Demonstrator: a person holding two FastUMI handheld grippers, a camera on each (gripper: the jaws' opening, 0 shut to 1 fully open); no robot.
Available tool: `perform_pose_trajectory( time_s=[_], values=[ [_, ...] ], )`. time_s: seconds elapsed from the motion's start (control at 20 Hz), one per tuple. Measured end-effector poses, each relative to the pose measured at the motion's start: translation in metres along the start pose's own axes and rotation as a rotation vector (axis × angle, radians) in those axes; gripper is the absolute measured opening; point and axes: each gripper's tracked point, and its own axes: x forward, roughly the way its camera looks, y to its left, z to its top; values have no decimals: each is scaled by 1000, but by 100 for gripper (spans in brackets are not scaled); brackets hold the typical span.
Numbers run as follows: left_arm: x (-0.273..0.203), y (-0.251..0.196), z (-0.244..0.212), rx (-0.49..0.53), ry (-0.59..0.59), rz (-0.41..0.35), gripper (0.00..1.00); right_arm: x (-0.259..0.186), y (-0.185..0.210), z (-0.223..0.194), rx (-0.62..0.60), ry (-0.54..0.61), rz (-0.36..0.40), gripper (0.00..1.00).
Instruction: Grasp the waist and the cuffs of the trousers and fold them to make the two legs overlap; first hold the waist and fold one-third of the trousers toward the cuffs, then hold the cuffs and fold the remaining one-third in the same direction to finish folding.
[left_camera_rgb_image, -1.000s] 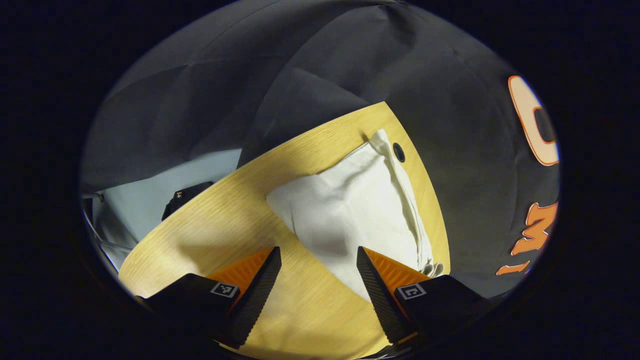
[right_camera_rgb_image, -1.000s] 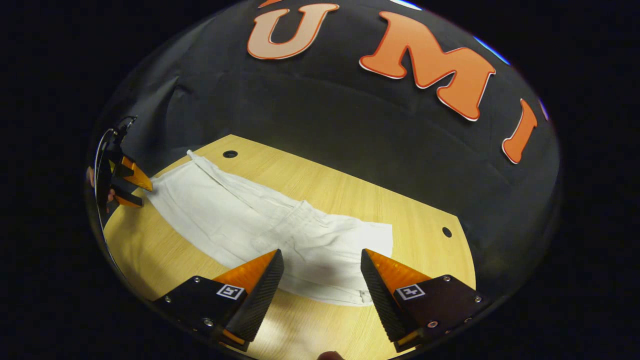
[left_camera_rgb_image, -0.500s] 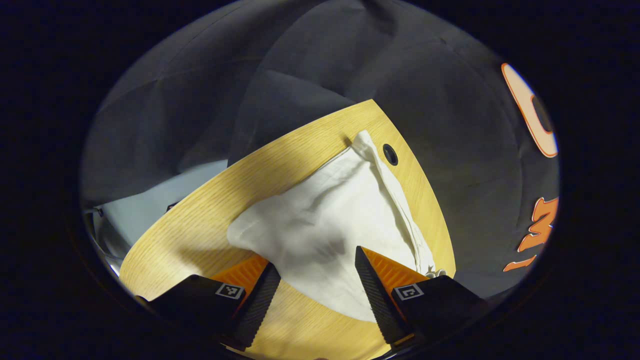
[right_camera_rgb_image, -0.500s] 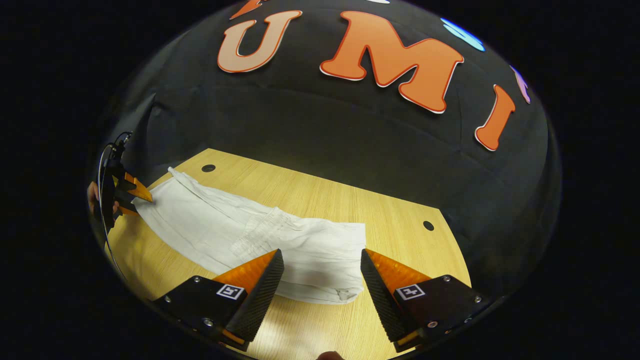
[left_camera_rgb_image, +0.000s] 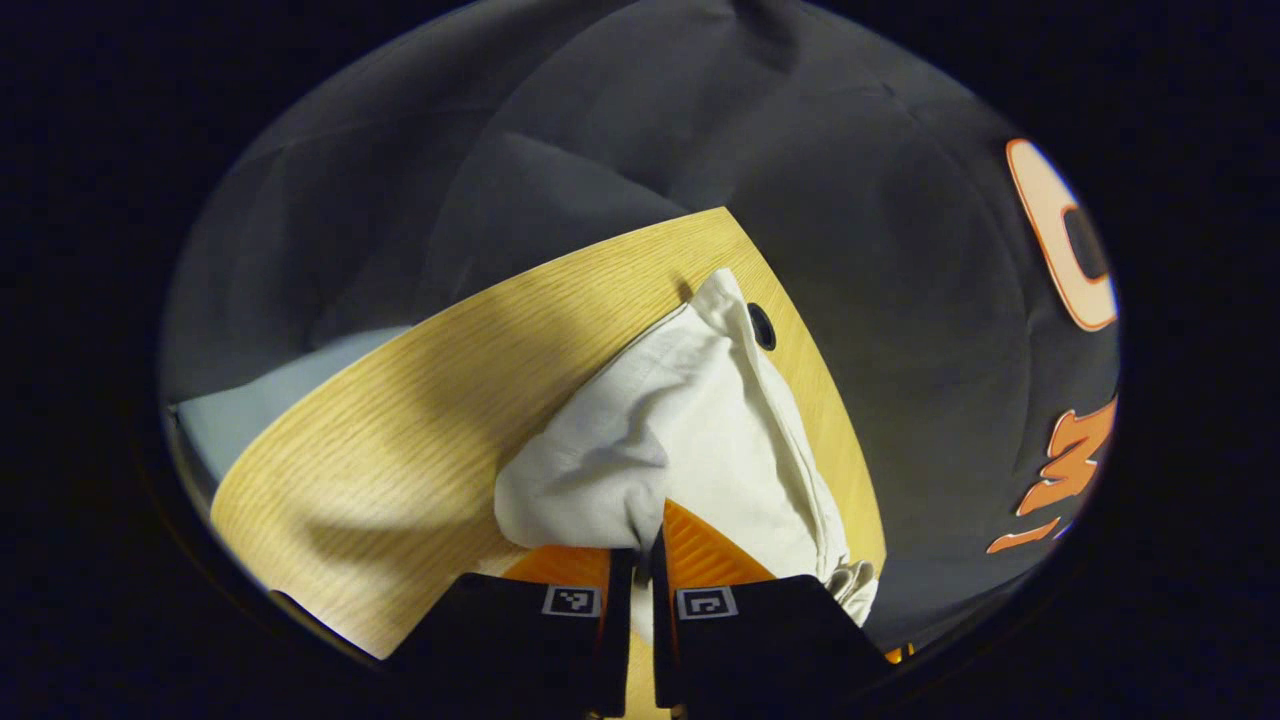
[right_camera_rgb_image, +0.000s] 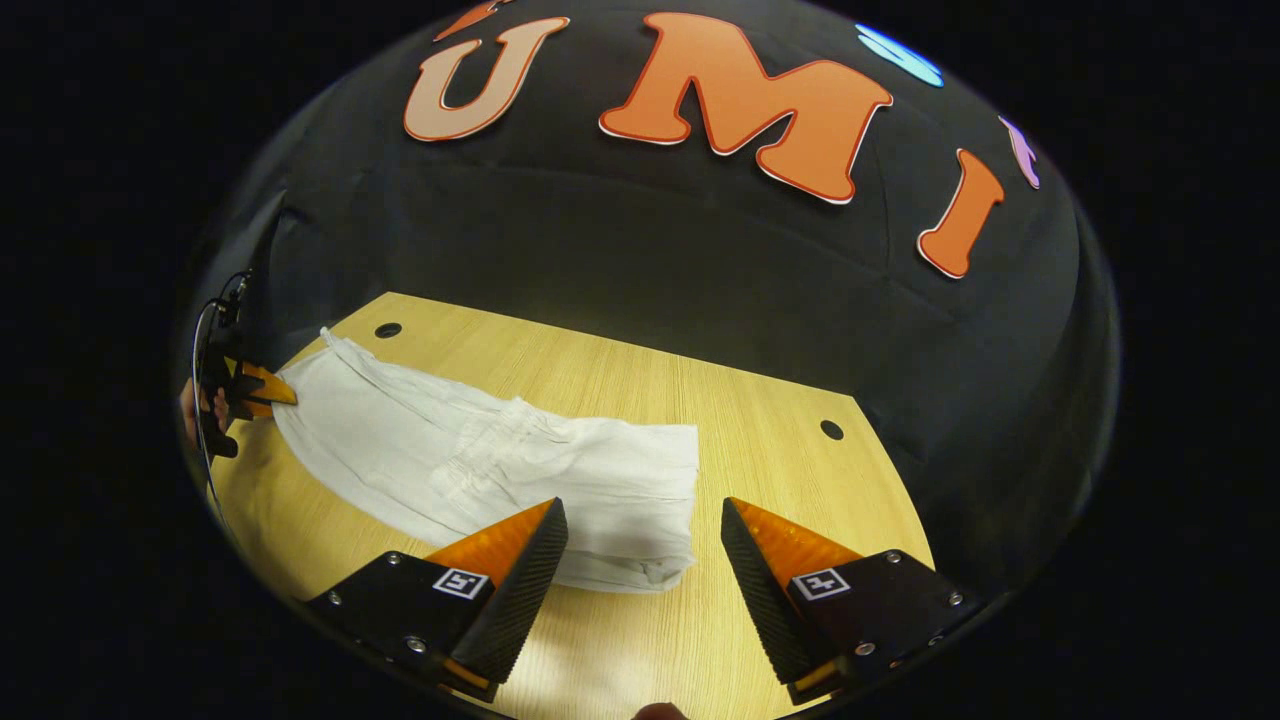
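White trousers (right_camera_rgb_image: 440, 455) lie lengthwise across the wooden table (right_camera_rgb_image: 760, 480). Their waist end is folded over, so the gathered waistband (right_camera_rgb_image: 525, 425) rests mid-length and the fold edge (right_camera_rgb_image: 690, 490) faces right. My right gripper (right_camera_rgb_image: 642, 508) hovers open just in front of that folded end, with nothing between its fingers. At the far left, my left gripper (right_camera_rgb_image: 262, 392) pinches the cuff end. In the left gripper view the left gripper (left_camera_rgb_image: 645, 540) is shut on a bunched corner of the trousers (left_camera_rgb_image: 700, 420), and the cloth puckers up around the fingers.
Small round holes mark the tabletop (right_camera_rgb_image: 388, 330) (right_camera_rgb_image: 831, 430) (left_camera_rgb_image: 762, 326). Black cloth walls close the booth behind and to the sides. The table's left edge (left_camera_rgb_image: 300, 400) drops off to a pale floor. A hand (right_camera_rgb_image: 190, 412) holds the left gripper.
My left gripper went from open over the cuff end to shut on it, bunching the cloth. The right gripper stayed open and drew slightly right, toward the folded end.
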Motion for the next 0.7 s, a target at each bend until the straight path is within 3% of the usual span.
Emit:
perform_pose_trajectory(
  time_s=[0.3,0.7],
  values=[
    [-10,-18,3,35,-46,-1,5,1,-16,0,32,-7,17,94],
    [-60,-105,-7,153,-134,-96,4,3,-44,0,51,-36,44,94]
  ],
)
